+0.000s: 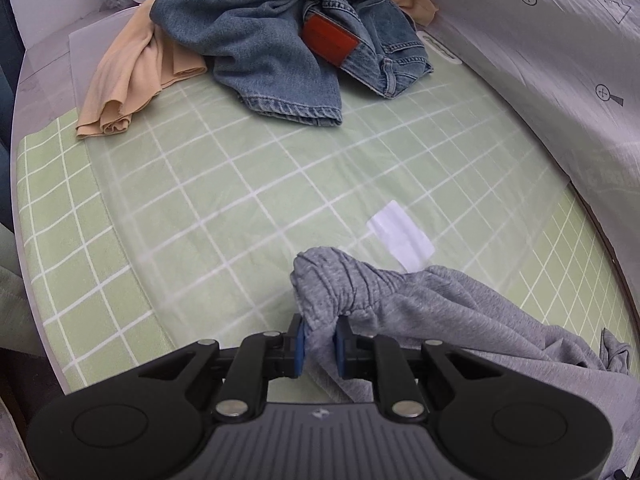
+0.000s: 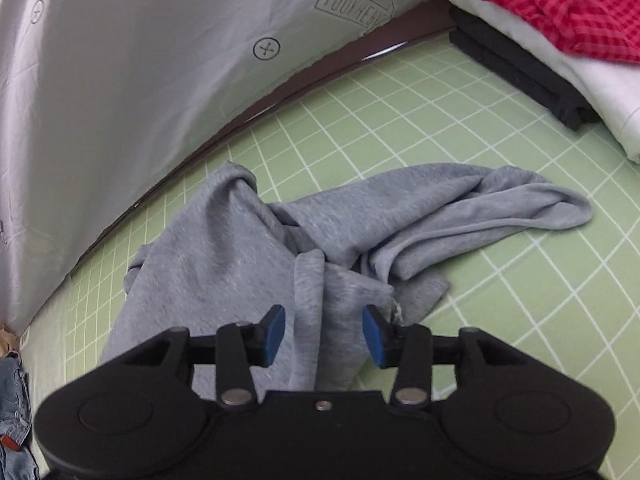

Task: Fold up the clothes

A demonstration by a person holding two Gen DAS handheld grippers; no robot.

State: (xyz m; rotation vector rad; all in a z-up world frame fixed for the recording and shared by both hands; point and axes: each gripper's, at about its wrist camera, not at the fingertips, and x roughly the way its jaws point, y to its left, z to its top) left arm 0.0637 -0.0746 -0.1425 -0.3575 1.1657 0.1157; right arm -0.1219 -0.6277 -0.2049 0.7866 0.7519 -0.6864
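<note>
A: So, progress check — grey garment (image 2: 340, 232) crumpled on the green checked cloth (image 1: 200, 184) covering the counter, not flat, not folded. Twisted end trailing off toward the right in the right wrist view.

B: Agreed. Left tongs (image 1: 320, 340) pinching a bunched grey edge, blue pads (image 1: 301, 340) pressed into the fabric on both sides. Looks like a gathered hem or waistband, hard to tell which.

A: Right tongs (image 2: 324, 334) spread, pads apart, grey fabric lying between them but not pressed. No grip there.

B: So only one corner held. Spreading-out stage at best, judging by the wrinkles.

A: Done pile? Stack at far right of the right wrist view: red checked cloth (image 2: 560, 4) on top of a white piece (image 2: 540, 64) on something black (image 2: 516, 68). Looks folded, probably finished items.

B: Probably. Red one a bit rumpled on top, though.

A: Still waiting: jeans (image 1: 280, 32) heaped at the far end in the left wrist view, orange patch (image 1: 330, 38) showing, tan garment (image 1: 132, 76) partly under them. Both unfolded.

B: White label (image 1: 400, 236) lying on the green cloth near the grey piece. Loose tag maybe, can't tell.

A: Skip it. Verdict: roughly partway. Some items stacked, grey one just started, at least two untouched.

B: Next need, likely: second grip with the right tongs, then pulling flat before any fold.
</note>
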